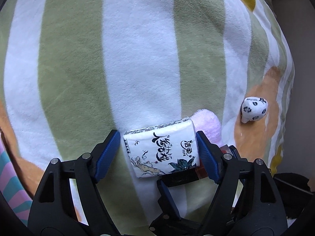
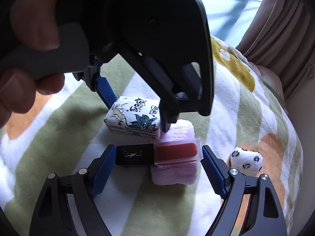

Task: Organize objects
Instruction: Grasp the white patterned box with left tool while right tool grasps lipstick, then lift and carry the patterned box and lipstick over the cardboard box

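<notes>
The left gripper (image 1: pixel 158 149) is straddling a printed tissue pack (image 1: pixel 161 149) lying on the green-and-white striped blanket (image 1: pixel 78 68), its right pad touching, its left pad just clear. The right gripper (image 2: pixel 158 167) is bracketing a red lipstick with a black cap (image 2: pixel 157 154) on a folded pink towel (image 2: pixel 175 174), pads not pressing. A small patterned white pouch (image 2: pixel 247 162) is sitting apart at the right.

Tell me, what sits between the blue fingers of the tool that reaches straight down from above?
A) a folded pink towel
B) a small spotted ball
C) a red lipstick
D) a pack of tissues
D: the left gripper straddles the white pack of tissues, while the lipstick lies between the right gripper's fingers.
</notes>
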`<state>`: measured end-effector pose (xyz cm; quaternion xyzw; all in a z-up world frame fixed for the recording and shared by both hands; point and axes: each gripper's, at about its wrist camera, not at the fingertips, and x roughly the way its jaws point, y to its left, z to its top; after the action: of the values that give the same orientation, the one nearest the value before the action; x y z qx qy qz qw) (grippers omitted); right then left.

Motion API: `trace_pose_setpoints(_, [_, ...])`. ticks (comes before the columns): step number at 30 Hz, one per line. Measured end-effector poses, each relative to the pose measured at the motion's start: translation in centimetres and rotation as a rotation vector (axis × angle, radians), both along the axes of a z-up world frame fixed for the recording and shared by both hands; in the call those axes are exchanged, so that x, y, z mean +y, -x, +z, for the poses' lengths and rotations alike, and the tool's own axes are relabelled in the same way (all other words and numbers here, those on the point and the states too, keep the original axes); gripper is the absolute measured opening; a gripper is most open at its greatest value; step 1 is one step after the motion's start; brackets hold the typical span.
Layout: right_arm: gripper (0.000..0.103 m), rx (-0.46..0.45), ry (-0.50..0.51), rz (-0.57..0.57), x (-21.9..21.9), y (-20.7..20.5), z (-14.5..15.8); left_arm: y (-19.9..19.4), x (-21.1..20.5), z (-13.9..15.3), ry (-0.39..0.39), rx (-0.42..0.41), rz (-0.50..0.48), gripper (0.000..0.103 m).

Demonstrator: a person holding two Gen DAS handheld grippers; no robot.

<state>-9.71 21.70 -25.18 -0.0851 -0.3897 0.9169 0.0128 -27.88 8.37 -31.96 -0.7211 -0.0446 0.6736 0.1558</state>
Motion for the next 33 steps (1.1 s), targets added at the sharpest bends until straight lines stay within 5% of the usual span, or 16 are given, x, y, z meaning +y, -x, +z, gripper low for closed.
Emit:
trace_pose_setpoints(3, [0.082,-0.007,0.0,0.003,0.1,0.0,0.2,0.1,0.1,0.2,0.005,0.007,-0.007,0.065])
trace_pose_setpoints(14, [0.082,-0.029,0.015,0.003,0.2,-0.5,1.7,0.4,0.5,2.5,-0.005,0.038,-0.003,0.064])
trace_pose_setpoints(25, [0.082,-0.014,0.002,0.003,-0.2,-4.5,5.6,-0.2,-2.4,6.9,-0.028,0.116,0.027,0.064])
trace_pose_setpoints(33, [0.082,-0.032,0.053,-0.018,0.0,-10.3,8.4,-3.2,-3.7,12.8,-0.028,0.205,0.043,0.064])
